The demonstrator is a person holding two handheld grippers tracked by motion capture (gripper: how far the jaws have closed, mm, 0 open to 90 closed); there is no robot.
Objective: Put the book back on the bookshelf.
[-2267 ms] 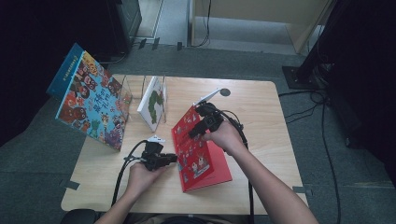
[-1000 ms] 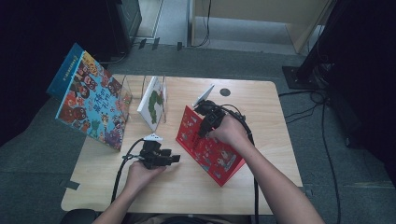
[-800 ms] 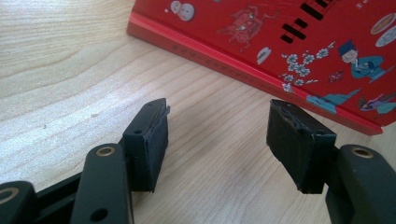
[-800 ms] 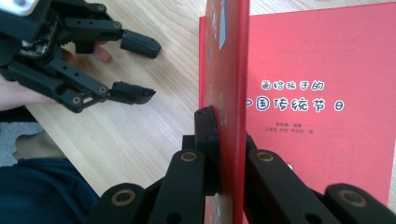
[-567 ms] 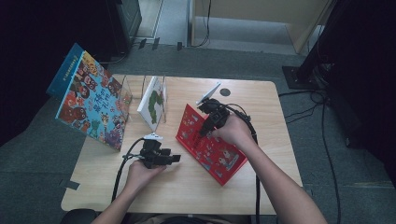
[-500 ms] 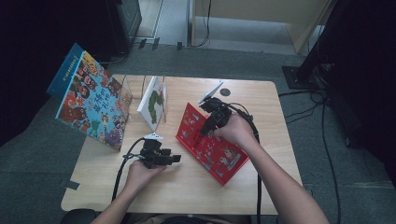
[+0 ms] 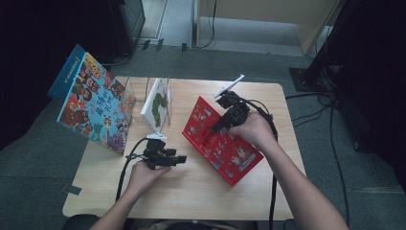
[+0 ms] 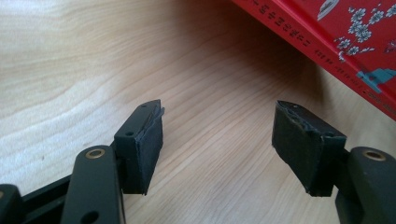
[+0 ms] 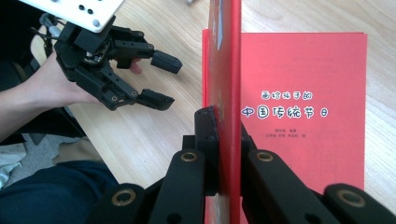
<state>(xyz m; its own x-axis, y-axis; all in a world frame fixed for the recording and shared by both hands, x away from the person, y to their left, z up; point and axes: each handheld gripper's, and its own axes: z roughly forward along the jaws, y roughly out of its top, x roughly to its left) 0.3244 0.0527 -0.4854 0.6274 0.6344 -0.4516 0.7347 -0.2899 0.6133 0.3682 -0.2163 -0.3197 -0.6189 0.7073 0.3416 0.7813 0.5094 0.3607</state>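
Observation:
A red picture book (image 7: 225, 148) lies on the wooden table (image 7: 191, 201), right of centre. My right gripper (image 7: 216, 128) is shut on its front cover (image 9: 229, 70) and holds that cover raised, edge-on in the right gripper view. Under it, the red title page (image 9: 303, 112) with white characters lies flat. My left gripper (image 7: 182, 159) rests low over the table, left of the book. Its jaws have just been opening and stand open with nothing between them (image 8: 219, 135). The book's spine edge (image 8: 345, 46) is just beyond its fingertips. The right gripper view also takes in the left gripper (image 9: 167, 81).
A large colourful children's book (image 7: 93, 105) leans at the table's left edge. A white book with a green picture (image 7: 158, 103) stands upright in clear dividers behind the left hand. Cables trail from both grippers toward the near edge.
The right gripper has risen and lifted the red cover from flat to raised, and the book has shifted right. The left gripper has come off the book's left edge and its jaws are wider.

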